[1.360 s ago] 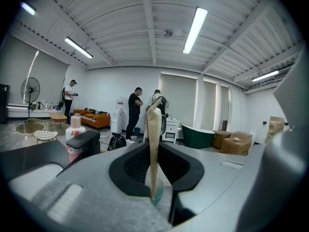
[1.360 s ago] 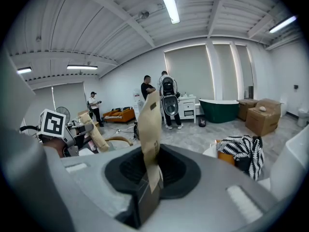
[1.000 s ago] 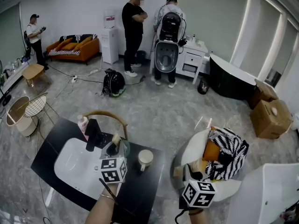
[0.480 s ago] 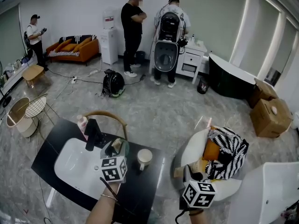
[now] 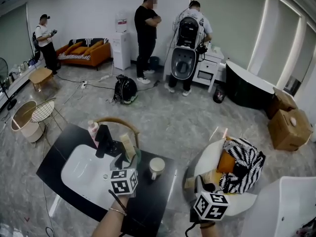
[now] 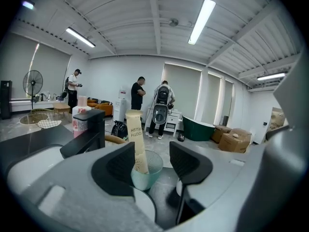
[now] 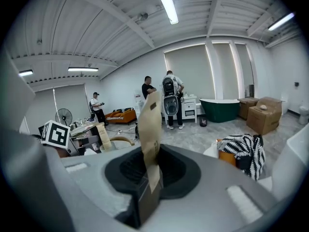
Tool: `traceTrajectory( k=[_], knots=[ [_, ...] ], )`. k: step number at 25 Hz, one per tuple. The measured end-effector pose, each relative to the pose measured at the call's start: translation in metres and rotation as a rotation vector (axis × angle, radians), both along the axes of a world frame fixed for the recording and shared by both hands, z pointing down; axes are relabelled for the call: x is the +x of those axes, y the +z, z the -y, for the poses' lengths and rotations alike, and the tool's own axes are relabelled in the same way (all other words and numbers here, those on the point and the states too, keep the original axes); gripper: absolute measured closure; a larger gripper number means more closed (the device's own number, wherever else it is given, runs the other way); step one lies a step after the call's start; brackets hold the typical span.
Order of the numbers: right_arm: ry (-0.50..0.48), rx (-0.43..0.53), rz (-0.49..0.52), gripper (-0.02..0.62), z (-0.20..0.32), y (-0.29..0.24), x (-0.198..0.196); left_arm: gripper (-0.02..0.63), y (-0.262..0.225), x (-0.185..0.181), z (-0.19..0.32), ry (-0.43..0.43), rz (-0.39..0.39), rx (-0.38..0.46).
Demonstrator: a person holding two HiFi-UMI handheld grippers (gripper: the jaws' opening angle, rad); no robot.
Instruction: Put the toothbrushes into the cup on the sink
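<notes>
A toothbrush in a beige paper pack [image 6: 137, 141] stands tilted in the teal cup [image 6: 148, 172] on the black sink counter [image 5: 148, 201]. My left gripper [image 6: 152, 161] sits just behind the cup, and its jaws are opening, one on each side of the pack, with neither pad touching it. From the head view the pack [image 5: 128, 146] leans out of the cup [image 5: 135, 158] ahead of the left gripper [image 5: 128, 168]. My right gripper [image 7: 149, 170] is shut on a second beige toothbrush pack [image 7: 150, 122], held upright, low at the right, off the counter.
A black faucet [image 5: 103, 139] and a pink bottle [image 5: 92, 129] stand behind the white basin [image 5: 81, 169]. A white mug [image 5: 156, 167] is right of the cup. A white chair with a zebra cushion [image 5: 242, 167] is at the right. Several people stand far off.
My left gripper's jaws have spread apart and let go of the toothbrush pack, which now stands in the cup. The right gripper has kept its place and its grip.
</notes>
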State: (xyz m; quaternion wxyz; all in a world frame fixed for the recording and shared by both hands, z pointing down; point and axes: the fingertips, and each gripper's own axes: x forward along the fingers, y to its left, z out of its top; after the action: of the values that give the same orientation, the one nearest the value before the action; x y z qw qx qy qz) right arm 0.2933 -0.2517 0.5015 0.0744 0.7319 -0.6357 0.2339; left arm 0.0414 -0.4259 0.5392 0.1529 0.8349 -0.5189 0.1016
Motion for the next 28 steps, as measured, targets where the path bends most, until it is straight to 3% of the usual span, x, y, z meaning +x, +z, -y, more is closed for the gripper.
traceTrajectory(
  k=[12,22,28],
  knots=[
    [-0.024,0.035,0.019,0.540,0.006,-0.008,-0.018,0.401,-0.029,-0.013,-0.023,0.016,0.009,0.036],
    [-0.070,0.068,0.013,0.540,0.016,-0.025,-0.042,0.466,-0.078,-0.043,-0.056,-0.048,-0.012,0.122],
    [-0.121,0.081,0.004,0.540,0.024,-0.033,-0.066,0.549,-0.086,-0.064,-0.076,-0.093,-0.036,0.133]
  ],
)
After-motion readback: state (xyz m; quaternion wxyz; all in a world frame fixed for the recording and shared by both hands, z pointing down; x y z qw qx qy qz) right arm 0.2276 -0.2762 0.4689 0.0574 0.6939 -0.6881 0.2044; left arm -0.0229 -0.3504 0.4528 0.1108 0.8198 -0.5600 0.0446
